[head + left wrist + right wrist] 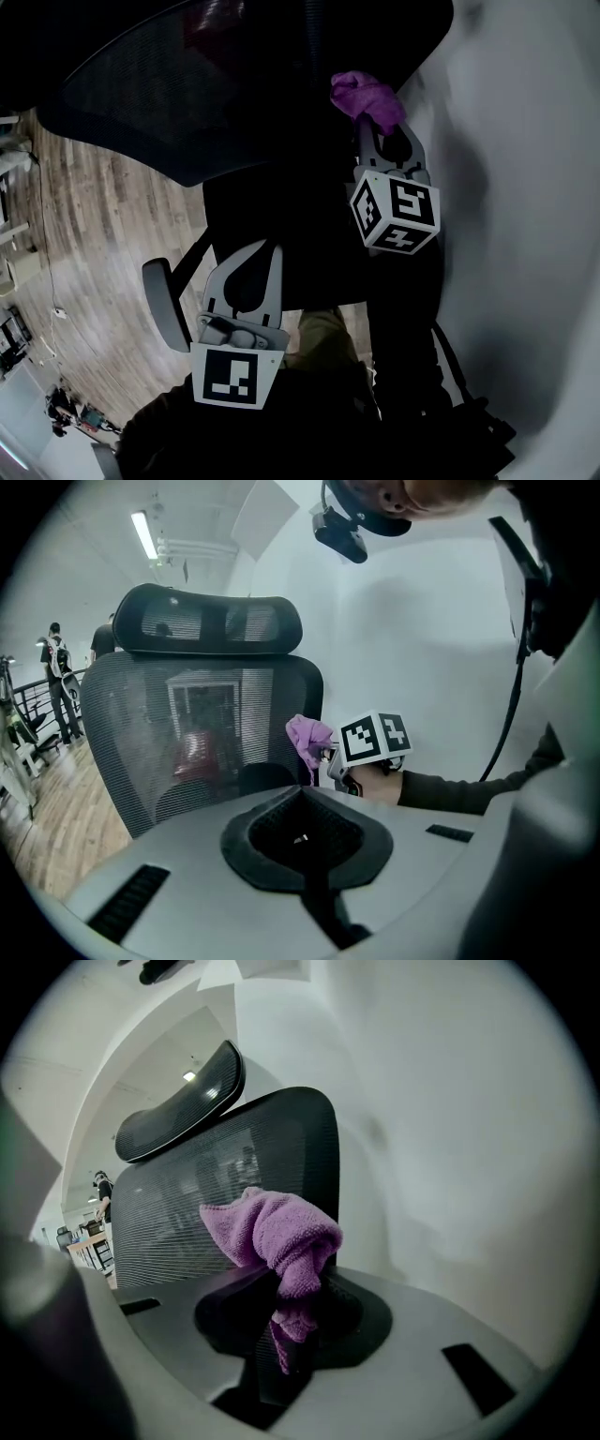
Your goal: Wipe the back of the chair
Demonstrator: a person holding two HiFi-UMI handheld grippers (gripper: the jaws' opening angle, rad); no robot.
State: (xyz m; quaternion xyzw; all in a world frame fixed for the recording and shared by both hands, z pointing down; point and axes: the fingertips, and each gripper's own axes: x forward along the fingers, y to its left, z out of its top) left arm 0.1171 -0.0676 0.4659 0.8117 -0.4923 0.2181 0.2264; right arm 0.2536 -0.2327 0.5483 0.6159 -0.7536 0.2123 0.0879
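Cloth: soft, light, bunched. Right gripper jaws pinch its middle, at chair back edge. Mesh likely yields; press gently. Left gripper jaws together, empty, facing chair back.

Plank floor carrying the black mesh chair.
The wooden boards are spreading out to the left of the chair, whose base is sitting out of sight; far off past the chair's left side, a person is standing on them.
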